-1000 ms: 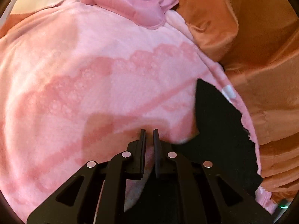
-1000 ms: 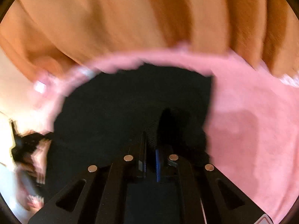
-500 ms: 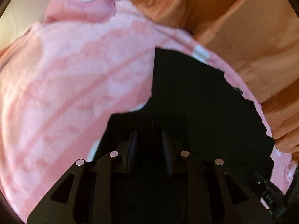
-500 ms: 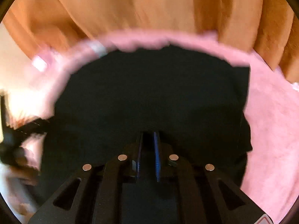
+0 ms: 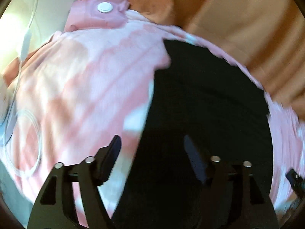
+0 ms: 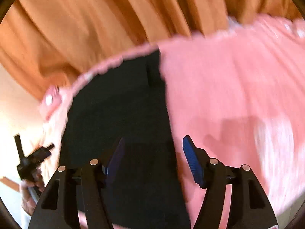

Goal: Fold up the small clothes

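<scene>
A black garment (image 5: 205,114) lies flat on a pink patterned blanket (image 5: 80,87). It also shows in the right wrist view (image 6: 122,114) on the same pink blanket (image 6: 228,87). My left gripper (image 5: 152,147) is open and empty, above the garment's left edge. My right gripper (image 6: 152,147) is open and empty, above the garment's right edge. The left gripper and the hand holding it (image 6: 34,158) show at the left of the right wrist view.
Orange curtain folds (image 6: 95,19) hang behind the blanket, also in the left wrist view (image 5: 238,19). A pink pouch with a white cap (image 5: 104,7) lies at the blanket's far end. A clear thin cable (image 5: 26,38) runs along the left edge.
Both grippers were shut a second ago and have opened wide, letting go of the black garment, which now lies spread on the blanket. Both have drawn back.
</scene>
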`<state>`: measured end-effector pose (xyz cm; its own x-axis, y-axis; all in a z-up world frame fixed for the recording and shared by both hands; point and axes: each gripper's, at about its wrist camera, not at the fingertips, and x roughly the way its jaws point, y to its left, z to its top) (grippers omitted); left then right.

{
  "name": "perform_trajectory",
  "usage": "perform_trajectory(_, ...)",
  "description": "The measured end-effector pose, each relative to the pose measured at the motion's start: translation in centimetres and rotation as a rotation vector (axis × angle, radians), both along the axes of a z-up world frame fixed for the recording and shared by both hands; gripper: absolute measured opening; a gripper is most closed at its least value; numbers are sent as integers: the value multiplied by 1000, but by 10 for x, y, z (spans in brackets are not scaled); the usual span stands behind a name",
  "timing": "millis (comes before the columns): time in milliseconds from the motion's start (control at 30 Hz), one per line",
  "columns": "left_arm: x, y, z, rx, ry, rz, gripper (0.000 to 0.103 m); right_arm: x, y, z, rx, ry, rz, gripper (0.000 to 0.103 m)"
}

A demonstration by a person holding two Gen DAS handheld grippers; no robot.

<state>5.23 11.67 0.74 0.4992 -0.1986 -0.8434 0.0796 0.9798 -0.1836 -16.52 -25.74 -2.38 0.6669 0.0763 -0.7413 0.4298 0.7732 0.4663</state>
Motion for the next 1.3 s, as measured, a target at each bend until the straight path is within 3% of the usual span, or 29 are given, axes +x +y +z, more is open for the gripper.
perform_trajectory(33,-22,4,-5,29,2,-13,80,-7,10,-7,16,5,1,63)
perform_trajectory(100,-58,18,-20,55,12,14,81,-28,24,-21,-36,63,-22,63)
perform_trajectory(167,-79,31,-34,27,53,53,81,-43,34,-35,-109,114,-29,63)
perform_trajectory(200,-86,38,-42,-7,87,76,81,-49,36,-43,-93,116,-15,63)
perform_trajectory(233,-96,40,-39,-13,26,86,84,-56,34,-49,-72,111,-9,63)
perform_trajectory(400,-93,34,-42,-22,34,101,86,-67,35,-52,-87,47,25,64)
perform_trajectory(467,-87,34,-42,-43,27,117,72,-65,37,-51,-53,16,46,61)
perform_trajectory(533,-85,35,-41,-48,25,129,53,-59,40,-54,-23,6,62,43)
perform_trajectory(600,-82,40,-41,-53,38,142,27,-67,42,-57,14,-5,78,7)
perform_trajectory(633,-82,44,-41,-65,54,141,9,-68,41,-56,52,-24,78,7)
perform_trajectory(667,-81,48,-40,-90,66,143,4,-70,41,-53,64,-43,74,6)
perform_trajectory(800,-93,56,-15,-168,29,109,2,-84,45,-20,46,-150,69,4)
perform_trajectory(933,-123,48,12,-221,8,38,1,-110,43,8,15,-193,64,3)
perform_trajectory(1167,-190,49,28,-214,15,-68,1,-174,46,23,-38,-138,79,2)
perform_trajectory(1233,-205,52,26,-192,31,-69,1,-185,51,18,-38,-108,79,2)
perform_trajectory(1300,-215,58,24,-220,72,-64,1,-196,57,15,-19,-83,92,2)
